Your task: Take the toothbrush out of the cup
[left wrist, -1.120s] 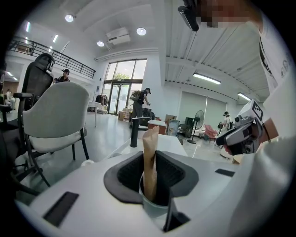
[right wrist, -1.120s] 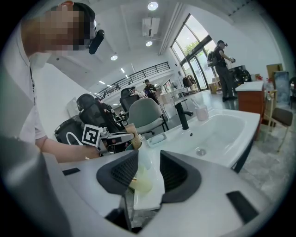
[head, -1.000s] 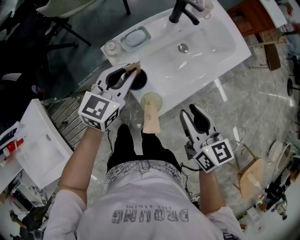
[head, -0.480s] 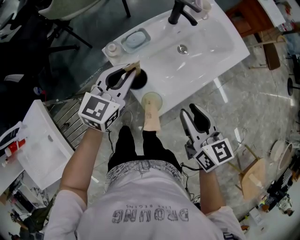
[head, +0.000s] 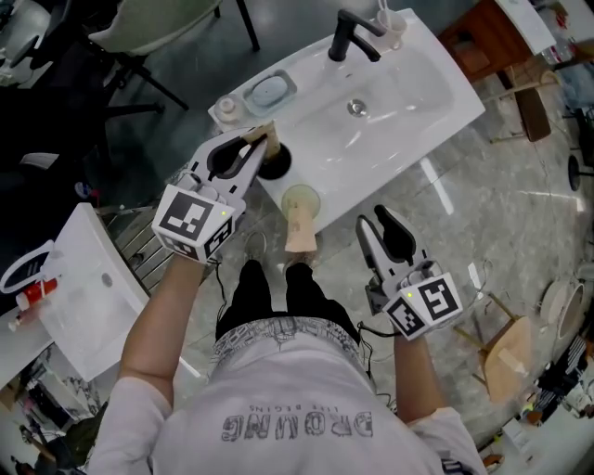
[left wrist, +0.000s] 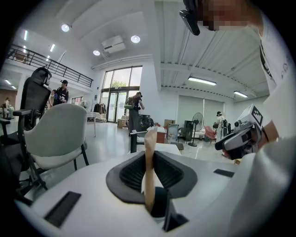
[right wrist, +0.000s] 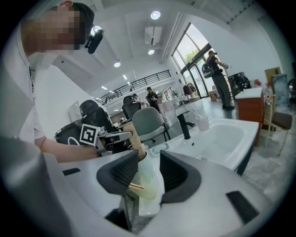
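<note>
My left gripper [head: 258,147] [left wrist: 149,159] is shut on the wooden toothbrush [head: 267,132] [left wrist: 149,152], which stands upright between the pads. Right under it, on the sink's front left corner, is the black cup [head: 276,167] [left wrist: 160,203]. The brush's lower end is at the cup's mouth; I cannot tell whether it is still inside. My right gripper [head: 382,223] [right wrist: 149,162] hangs open to the right, in front of the sink, with nothing in it. A pale green cup [head: 300,198] [right wrist: 150,185] on the sink's front edge shows through its gap.
The white sink [head: 422,79] carries a black faucet [head: 351,35] [right wrist: 185,122], a soap dish [head: 267,91] and a holder at the back [head: 394,20]. A metal rack [head: 139,223] and a white basin [head: 83,288] lie on the floor at left. A chair [left wrist: 58,134] stands beyond.
My left gripper has risen a little with the toothbrush above the black cup. The right gripper has stayed where it was.
</note>
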Tool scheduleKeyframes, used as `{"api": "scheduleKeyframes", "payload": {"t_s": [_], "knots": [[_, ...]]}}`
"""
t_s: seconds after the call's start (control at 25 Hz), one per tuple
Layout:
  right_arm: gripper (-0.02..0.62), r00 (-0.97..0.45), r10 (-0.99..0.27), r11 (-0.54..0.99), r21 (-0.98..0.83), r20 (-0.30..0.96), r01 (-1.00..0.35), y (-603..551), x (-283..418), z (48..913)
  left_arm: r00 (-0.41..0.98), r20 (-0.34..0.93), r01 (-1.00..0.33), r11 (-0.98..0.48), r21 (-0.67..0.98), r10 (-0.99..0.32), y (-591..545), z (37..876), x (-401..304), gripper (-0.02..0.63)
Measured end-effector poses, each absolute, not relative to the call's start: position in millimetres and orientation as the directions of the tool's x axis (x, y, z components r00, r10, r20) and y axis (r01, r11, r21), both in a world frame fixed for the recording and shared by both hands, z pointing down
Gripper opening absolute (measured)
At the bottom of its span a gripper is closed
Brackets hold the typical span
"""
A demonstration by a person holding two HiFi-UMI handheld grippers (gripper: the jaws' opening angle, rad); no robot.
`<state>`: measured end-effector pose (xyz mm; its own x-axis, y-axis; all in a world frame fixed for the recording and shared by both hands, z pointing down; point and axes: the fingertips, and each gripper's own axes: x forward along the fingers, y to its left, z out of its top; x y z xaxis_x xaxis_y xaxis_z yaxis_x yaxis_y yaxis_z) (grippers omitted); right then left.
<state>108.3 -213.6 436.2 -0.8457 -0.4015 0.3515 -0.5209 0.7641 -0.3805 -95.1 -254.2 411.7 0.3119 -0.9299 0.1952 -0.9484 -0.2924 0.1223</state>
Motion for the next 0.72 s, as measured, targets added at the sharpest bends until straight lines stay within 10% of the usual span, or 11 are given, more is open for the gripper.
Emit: {"api": "scheduleKeyframes", "payload": {"t_s": [0.72], "knots": [[0.155, -0.871, -0.415, 0.797, -0.358, 0.261, -0.487, -199, 108, 401, 0.285, 0.104, -0.958, -0.286, 0.01, -0.953, -227, 330, -95, 0.067]]}}
